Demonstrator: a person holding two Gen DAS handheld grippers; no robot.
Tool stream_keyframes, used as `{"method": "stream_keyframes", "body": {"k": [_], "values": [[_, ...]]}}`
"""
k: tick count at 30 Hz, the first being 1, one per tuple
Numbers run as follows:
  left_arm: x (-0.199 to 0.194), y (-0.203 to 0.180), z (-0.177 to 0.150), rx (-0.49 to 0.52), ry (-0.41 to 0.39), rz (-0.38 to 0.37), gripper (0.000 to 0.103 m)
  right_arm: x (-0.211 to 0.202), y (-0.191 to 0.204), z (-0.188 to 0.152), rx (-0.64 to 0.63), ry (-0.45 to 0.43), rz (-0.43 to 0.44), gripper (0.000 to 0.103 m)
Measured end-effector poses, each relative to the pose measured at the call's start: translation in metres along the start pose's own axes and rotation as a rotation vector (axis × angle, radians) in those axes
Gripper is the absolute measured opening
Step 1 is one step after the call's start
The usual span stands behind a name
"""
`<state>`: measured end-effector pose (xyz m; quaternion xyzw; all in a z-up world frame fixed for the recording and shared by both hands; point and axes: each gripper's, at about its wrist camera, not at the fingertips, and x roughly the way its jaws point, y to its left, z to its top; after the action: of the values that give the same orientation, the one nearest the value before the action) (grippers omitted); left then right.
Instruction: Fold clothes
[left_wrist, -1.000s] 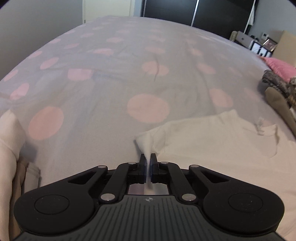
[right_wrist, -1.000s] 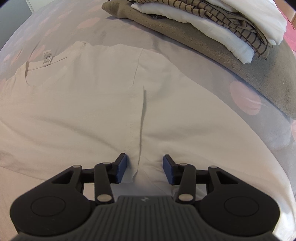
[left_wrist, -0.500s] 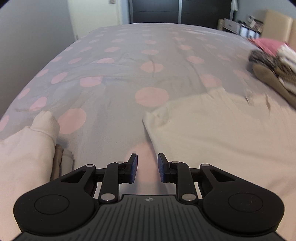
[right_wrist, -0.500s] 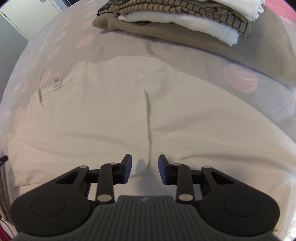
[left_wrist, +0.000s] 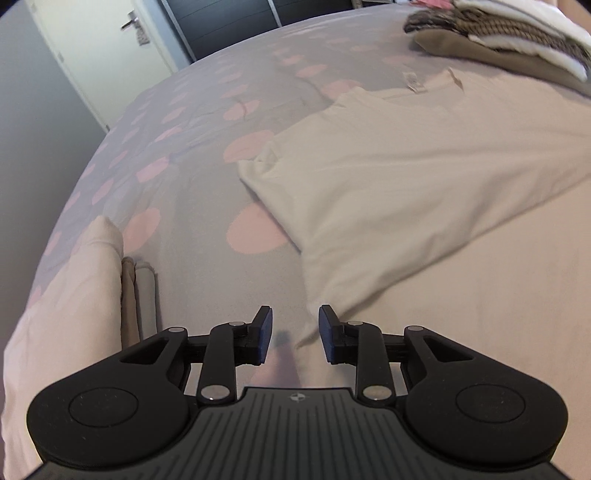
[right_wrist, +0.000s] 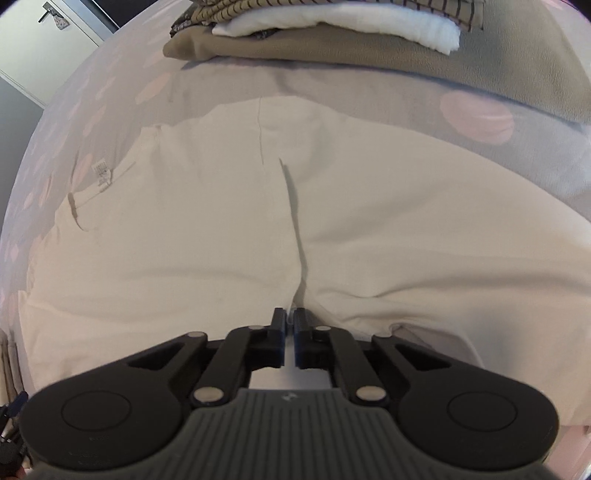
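A cream T-shirt (left_wrist: 406, 177) lies spread on the grey bedspread with pink dots (left_wrist: 192, 155); its neck label shows at the far end. My left gripper (left_wrist: 295, 332) is open and empty, just above the bedspread beside the shirt's near left edge. In the right wrist view the same shirt (right_wrist: 221, 229) fills the middle, and my right gripper (right_wrist: 290, 325) is shut on a pinched ridge of its fabric at the near edge. A crease runs away from the pinch.
A stack of folded clothes (right_wrist: 332, 33) sits beyond the shirt, also at the top right of the left wrist view (left_wrist: 509, 40). A pale pink pile of garments (left_wrist: 74, 295) lies at the left. A white door (left_wrist: 99, 48) stands beyond the bed.
My left gripper let go of the shirt's corner, opened, and drew back toward the near left edge. My right gripper closed on a fold of the shirt.
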<state>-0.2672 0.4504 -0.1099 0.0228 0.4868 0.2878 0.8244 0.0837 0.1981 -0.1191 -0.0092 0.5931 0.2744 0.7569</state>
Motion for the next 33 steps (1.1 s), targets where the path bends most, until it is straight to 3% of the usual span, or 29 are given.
{"method": "stream_keyframes", "body": {"k": [2, 3, 5, 7, 8, 13, 19, 22, 25, 29, 33], "values": [[-0.003, -0.010, -0.004, 0.075, -0.013, -0.031, 0.033, -0.007, 0.004, 0.002, -0.012, -0.021, -0.001, 0.004], [-0.004, -0.016, -0.007, 0.122, -0.029, -0.025, 0.040, -0.009, 0.005, 0.002, -0.024, -0.026, -0.002, 0.004], [-0.007, -0.029, -0.013, 0.216, -0.060, -0.007, 0.042, -0.009, 0.005, 0.002, -0.035, -0.020, -0.012, 0.004], [-0.003, -0.039, -0.016, 0.278, -0.078, 0.097, 0.030, -0.006, 0.003, 0.003, -0.033, -0.006, -0.024, 0.004], [-0.003, -0.041, -0.016, 0.294, -0.090, 0.118, 0.021, -0.006, 0.002, 0.002, -0.036, 0.000, -0.031, 0.004], [-0.001, -0.053, -0.017, 0.373, -0.109, 0.177, 0.000, -0.006, 0.004, 0.004, -0.045, 0.001, -0.067, 0.004], [0.000, -0.048, -0.027, 0.420, 0.032, 0.054, 0.000, -0.008, 0.004, 0.004, -0.053, 0.011, -0.105, 0.002], [-0.002, -0.038, -0.029, 0.373, 0.054, 0.040, 0.000, -0.006, 0.004, 0.001, -0.065, 0.022, -0.124, 0.000], [-0.011, -0.014, -0.017, 0.206, 0.054, -0.038, 0.000, -0.003, 0.000, 0.000, -0.064, 0.025, -0.147, 0.000], [-0.014, 0.016, 0.003, -0.009, 0.037, -0.083, 0.000, -0.004, -0.006, -0.001, -0.030, 0.032, -0.115, 0.006], [-0.006, 0.039, 0.021, -0.206, 0.026, -0.119, 0.007, -0.009, -0.010, -0.003, -0.001, 0.040, -0.074, 0.010]]}}
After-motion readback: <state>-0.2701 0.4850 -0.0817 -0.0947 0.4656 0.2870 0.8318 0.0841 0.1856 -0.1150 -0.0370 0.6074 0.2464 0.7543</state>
